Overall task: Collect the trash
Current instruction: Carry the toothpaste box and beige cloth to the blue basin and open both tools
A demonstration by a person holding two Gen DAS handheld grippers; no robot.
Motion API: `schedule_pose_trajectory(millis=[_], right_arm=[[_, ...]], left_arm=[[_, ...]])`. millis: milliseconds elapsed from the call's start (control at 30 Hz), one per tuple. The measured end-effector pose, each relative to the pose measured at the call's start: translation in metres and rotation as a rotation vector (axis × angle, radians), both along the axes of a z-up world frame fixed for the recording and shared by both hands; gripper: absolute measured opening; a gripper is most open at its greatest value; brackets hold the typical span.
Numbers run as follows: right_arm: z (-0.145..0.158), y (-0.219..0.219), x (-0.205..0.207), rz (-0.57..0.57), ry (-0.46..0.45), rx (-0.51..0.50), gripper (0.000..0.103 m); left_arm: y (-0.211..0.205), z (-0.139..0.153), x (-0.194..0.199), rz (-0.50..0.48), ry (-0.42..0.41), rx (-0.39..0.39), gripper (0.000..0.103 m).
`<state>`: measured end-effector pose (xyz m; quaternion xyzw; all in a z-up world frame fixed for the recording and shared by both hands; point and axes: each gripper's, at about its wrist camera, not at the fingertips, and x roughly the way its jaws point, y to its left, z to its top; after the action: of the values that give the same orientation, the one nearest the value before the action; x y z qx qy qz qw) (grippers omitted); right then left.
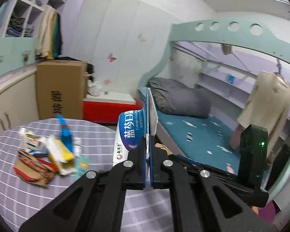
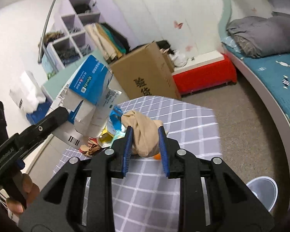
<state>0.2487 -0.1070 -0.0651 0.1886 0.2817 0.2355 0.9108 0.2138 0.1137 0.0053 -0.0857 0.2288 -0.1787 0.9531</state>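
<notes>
Blue-and-white cardboard is what we pinch in the left gripper (image 1: 149,152): one flattened medicine box (image 1: 134,133), its thin flap clamped edge-on between the two pads pressed together, the box raised above the table (image 1: 19,193). In the right gripper (image 2: 145,147) we hold one crumpled beige wad (image 2: 144,133), paper or cloth we cannot tell, squeezed between the two blue pads and lifted clear of the checked cloth. We count one round table, covered in grey cloth with white lines, and on its far left side one loose heap of trash (image 1: 46,154): torn brown card, a yellow wrapper, a blue carton and small white packets, too blurred to count singly. One small orange thing (image 2: 157,156) lies on the cloth just beneath the wad. Beyond the table one tall brown carton (image 1: 60,89) stands on the floor, with one red-sided low platform (image 1: 110,106) to its right. To the right runs one bed with a teal sheet (image 1: 193,135) and one grey pillow (image 1: 179,98). In the right view the held box blocks the far left, and one pale plastic bin (image 2: 263,191) stands on the floor at near right.
</notes>
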Motion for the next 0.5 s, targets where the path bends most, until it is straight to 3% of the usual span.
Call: schedule_pose_trajectory(millis=[233, 500], right_arm=[[-0.029, -0.094, -0.054, -0.182, 0.017, 0.06, 0.027], [-0.104, -0.194, -0.112, -0.448, 0.125, 0.084, 0.027]], left_arm=[[-0.086, -0.022, -0.012, -0.152, 0.062, 0.025, 0.003], [-0.207, -0.102, -0.013, -0.363, 0.259, 0.078, 0.003]])
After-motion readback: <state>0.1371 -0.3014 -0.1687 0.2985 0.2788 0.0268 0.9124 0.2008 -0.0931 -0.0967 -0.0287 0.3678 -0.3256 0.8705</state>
